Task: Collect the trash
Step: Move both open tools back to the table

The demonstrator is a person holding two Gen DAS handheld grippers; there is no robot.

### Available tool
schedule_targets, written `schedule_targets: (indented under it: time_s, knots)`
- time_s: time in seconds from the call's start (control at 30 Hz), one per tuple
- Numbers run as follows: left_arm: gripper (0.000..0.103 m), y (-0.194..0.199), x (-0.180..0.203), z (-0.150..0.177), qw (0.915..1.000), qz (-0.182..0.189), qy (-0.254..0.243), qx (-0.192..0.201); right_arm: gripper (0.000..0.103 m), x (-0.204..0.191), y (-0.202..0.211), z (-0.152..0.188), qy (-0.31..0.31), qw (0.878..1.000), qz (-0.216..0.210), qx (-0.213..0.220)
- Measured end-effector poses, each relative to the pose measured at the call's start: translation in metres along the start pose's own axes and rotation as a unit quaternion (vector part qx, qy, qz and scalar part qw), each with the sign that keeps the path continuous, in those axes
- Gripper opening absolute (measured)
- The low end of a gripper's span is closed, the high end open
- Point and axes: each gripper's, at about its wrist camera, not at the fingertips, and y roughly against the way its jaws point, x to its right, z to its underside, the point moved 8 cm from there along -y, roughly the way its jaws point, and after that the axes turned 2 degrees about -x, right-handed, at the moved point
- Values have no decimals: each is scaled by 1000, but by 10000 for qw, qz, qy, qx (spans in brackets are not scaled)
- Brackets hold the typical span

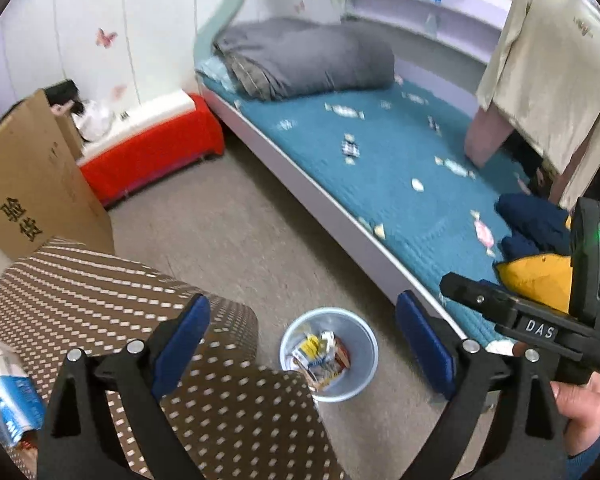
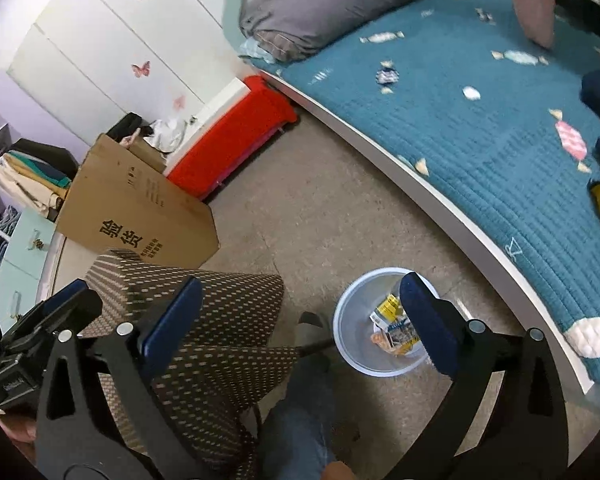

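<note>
A pale blue waste bin [image 1: 362, 354] stands on the floor by the bed and holds several wrappers and small cartons [image 1: 320, 358]. It also shows in the right wrist view [image 2: 350, 340] with the trash [image 2: 392, 330] inside. My left gripper [image 1: 302, 338] is open and empty, high above the bin. My right gripper [image 2: 300, 316] is open and empty, also above the bin; its body shows at the right of the left wrist view [image 1: 540, 320]. A small wrapper-like piece [image 1: 350, 148] lies on the teal bedspread [image 1: 380, 152].
A brown dotted cloth-covered surface [image 1: 112, 300] lies under my left side, with a white and blue pack [image 1: 8, 392] on it. A cardboard box [image 1: 32, 184], a red bench [image 1: 156, 152], a grey duvet [image 1: 308, 56] and clothes [image 1: 536, 232] are around. The person's leg [image 2: 300, 412] is below.
</note>
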Motion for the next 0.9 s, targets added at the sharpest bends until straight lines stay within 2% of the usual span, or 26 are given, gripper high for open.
schedule_targets:
  time_s: [0.2,0.37,0.5,0.73,0.9]
  knots:
    - [93,62,-17,0,9979,-151,49,620,97,-55,38,-3,266,9988,-13,405]
    - [95,119,-44,4,9917,-155,268,1247,97,-110,63,0,661,9957,-49,640]
    - [95,155,-73,14,9858,-127,512,1593,97,-160,77,9,1098,9913,-63,720]
    - [95,211,-135,45,9744,-498,808,2040,97,-243,78,36,1829,9808,-271,614]
    - [95,229,-184,70,9673,-795,1139,2123,97,-297,54,65,2390,9695,-422,341]
